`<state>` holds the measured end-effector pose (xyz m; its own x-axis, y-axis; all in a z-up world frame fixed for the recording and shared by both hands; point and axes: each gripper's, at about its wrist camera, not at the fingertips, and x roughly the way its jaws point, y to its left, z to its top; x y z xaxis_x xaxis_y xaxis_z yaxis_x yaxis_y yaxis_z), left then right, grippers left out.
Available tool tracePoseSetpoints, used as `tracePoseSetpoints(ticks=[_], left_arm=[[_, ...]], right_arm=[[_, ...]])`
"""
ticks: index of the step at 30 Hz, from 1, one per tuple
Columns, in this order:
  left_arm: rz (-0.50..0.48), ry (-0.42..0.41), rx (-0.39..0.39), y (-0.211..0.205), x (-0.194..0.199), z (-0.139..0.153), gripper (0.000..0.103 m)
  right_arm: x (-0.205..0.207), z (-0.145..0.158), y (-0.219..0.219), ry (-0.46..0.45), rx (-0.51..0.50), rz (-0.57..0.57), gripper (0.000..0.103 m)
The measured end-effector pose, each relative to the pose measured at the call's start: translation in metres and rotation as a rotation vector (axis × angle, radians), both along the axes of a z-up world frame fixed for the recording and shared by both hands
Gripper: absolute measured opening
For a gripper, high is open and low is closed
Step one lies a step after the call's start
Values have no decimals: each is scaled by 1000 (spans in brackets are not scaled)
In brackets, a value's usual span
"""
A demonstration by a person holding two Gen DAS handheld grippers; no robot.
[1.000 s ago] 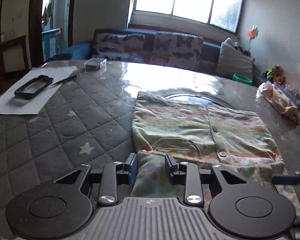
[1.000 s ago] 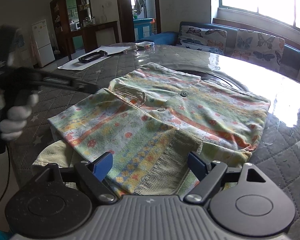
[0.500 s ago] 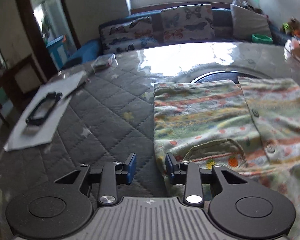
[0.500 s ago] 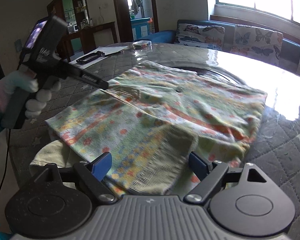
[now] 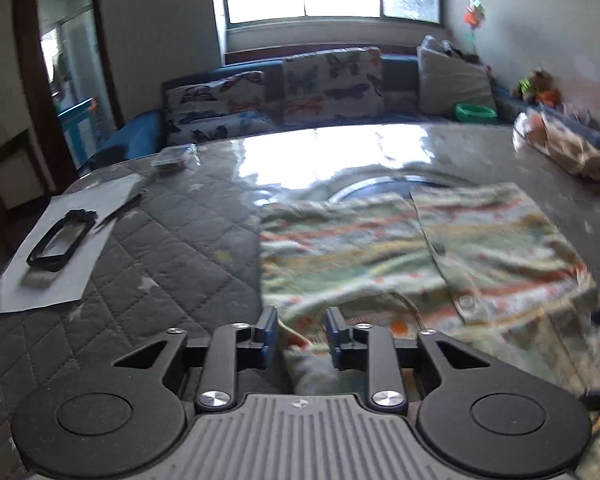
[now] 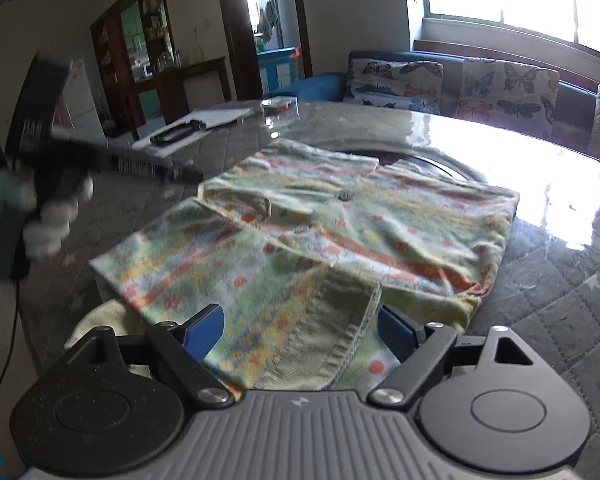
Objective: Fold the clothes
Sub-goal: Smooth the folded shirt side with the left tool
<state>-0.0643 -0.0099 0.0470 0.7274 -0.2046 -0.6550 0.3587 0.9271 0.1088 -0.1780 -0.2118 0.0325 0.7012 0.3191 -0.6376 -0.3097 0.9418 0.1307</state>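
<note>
Much of the left view is smeared, so the right side of the shirt [image 5: 380, 248] is only stripes and blotches there. Its near edge runs out of sight under the body of my left fingers [image 5: 300, 336]. In the right view my gloved left hand [image 6: 52, 216] is a pale blur at the left edge of the picture, and the tool it carries is too blurred to read. A pale yellow bit of cloth [image 6: 100, 320] pokes out from under the shirt's near corner – I cannot tell what it belongs to.

The shirt lies flat, buttons up, on the quilted grey worktop [image 5: 160, 260], out from the near edge toward the middle. A sheet of paper [image 5: 72, 280] sits well apart by the left edge.

My left fingers have just been closing and now stand narrow. The shirt's near left edge runs up between them, but a gap still shows and the pads do not clamp the cloth.

My right fingers [image 6: 300, 334] are spread wide and released – the ribbed cuff [image 6: 332, 340] of a folded-in sleeve lies between them, gripped by neither pad.
</note>
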Motion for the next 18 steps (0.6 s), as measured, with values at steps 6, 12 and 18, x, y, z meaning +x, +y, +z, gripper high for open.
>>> tracePoseSetpoints(ticks=[6,12,18], left_arm=[[22,-24,85,-3,-2,-17,21],[5,-43,-44,5,-26,11,21],[-76,-26,46,-10,-58,-15,22]], right_arm=[[1,-1,5,3,-31,15,85],[5,9,4,-22,-35,19,82],[7,-7,18,17,-128,50,77]])
